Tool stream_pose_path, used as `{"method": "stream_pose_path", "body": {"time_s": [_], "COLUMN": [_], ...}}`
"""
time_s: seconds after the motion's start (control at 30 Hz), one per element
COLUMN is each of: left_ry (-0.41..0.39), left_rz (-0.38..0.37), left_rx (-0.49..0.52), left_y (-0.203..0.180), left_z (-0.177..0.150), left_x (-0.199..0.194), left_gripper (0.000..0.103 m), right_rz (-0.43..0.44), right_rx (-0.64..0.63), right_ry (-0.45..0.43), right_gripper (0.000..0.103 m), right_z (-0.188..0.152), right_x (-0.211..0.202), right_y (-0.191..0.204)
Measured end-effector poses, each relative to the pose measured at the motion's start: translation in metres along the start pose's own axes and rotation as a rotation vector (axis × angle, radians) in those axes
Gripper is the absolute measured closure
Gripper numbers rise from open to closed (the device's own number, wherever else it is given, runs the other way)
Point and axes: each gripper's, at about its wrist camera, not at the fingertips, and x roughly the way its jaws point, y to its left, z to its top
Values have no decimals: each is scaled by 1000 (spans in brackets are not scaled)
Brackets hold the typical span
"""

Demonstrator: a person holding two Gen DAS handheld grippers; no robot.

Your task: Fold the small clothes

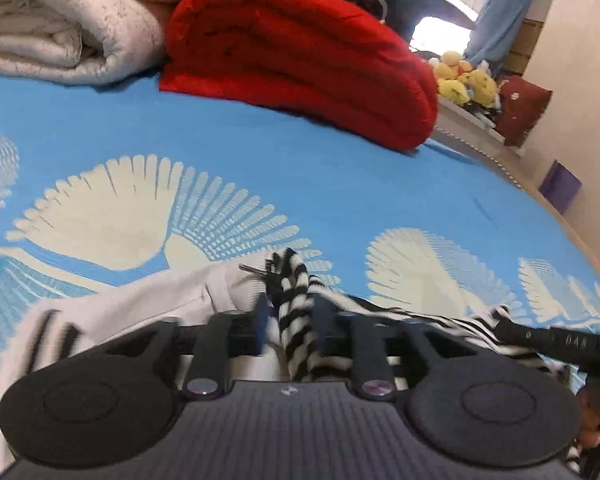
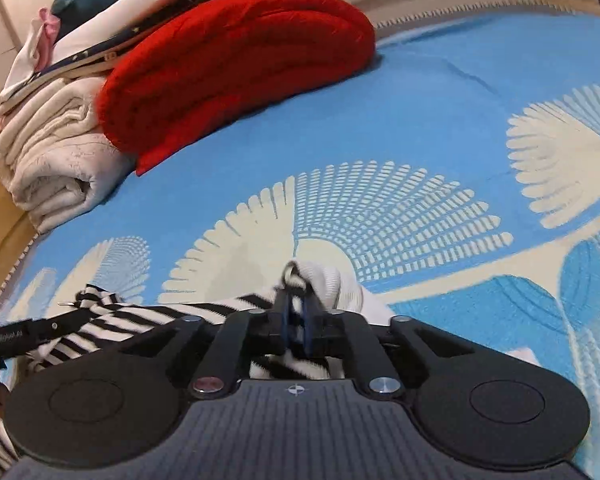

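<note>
A small black-and-white striped garment with white parts (image 1: pixel 296 300) lies bunched on the blue patterned bedspread (image 1: pixel 260 152). My left gripper (image 1: pixel 290 316) is shut on a striped fold of it, held just above the bed. My right gripper (image 2: pixel 296 312) is shut on a white ribbed edge of the same garment (image 2: pixel 324 284); striped cloth trails to its left (image 2: pixel 112 320). The other gripper shows as a black bar at the right edge of the left wrist view (image 1: pixel 560 340) and at the left edge of the right wrist view (image 2: pixel 32 334).
A folded red blanket (image 1: pixel 300 60) and a folded cream quilt (image 1: pixel 60 32) lie at the far side of the bed; they also show in the right wrist view, the red blanket (image 2: pixel 236 56) beside the cream quilt (image 2: pixel 56 160). Yellow plush toys (image 1: pixel 464 78) sit beyond the bed edge.
</note>
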Motion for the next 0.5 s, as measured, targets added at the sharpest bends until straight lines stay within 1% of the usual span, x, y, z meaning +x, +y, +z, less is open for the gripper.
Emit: {"method": "stream_pose_path", "body": {"time_s": [0.03, 0.07, 0.1, 0.17, 0.2, 0.23, 0.27, 0.3, 0.33, 0.37, 0.4, 0.43, 0.47, 0.5], "left_ry": [-27, -72, -93, -108, -112, -116, -124, -134, -136, -115, -75, -32, -9, -47], "left_rz": [13, 15, 1, -73, -109, -132, -133, -119, -87, -31, 27, 79, 105, 69], "left_rx": [14, 50, 82, 146, 184, 235, 305, 363, 439, 504, 524, 516, 487, 418], "left_y": [-3, -7, -13, -28, -36, -46, -58, -65, -71, -74, -69, -59, -42, -25], "left_z": [3, 3, 4, -1, -7, -17, -30, -43, -58, -73, -86, -97, -107, -111], "left_x": [-11, -32, -48, -83, -98, -109, -119, -123, -121, -113, -99, -84, -70, -70], "left_gripper": [41, 33, 31, 27, 26, 25, 25, 25, 26, 27, 28, 28, 24, 21], "right_rz": [-19, -20, -1, 79, 120, 162, 192, 217, 237, 253, 250, 230, 213, 238], "right_rx": [4, -13, -56, -191, -253, -325, -395, -475, -542, -620, -669, -702, -720, -743], "right_ry": [-25, -69, -107, -107, -103, -89, -68, -43, -13, 28, 58, 104, 137, 45], "right_gripper": [60, 48, 42, 44, 47, 50, 52, 58, 61, 62, 66, 67, 67, 67], "right_z": [2, -1, -4, -17, -29, -42, -55, -75, -92, -113, -129, -147, -160, -172], "right_x": [-17, -37, -58, -93, -107, -119, -127, -134, -136, -132, -126, -113, -100, -98], "right_y": [1, 5, 12, 30, 40, 51, 62, 73, 81, 88, 91, 91, 87, 77]}}
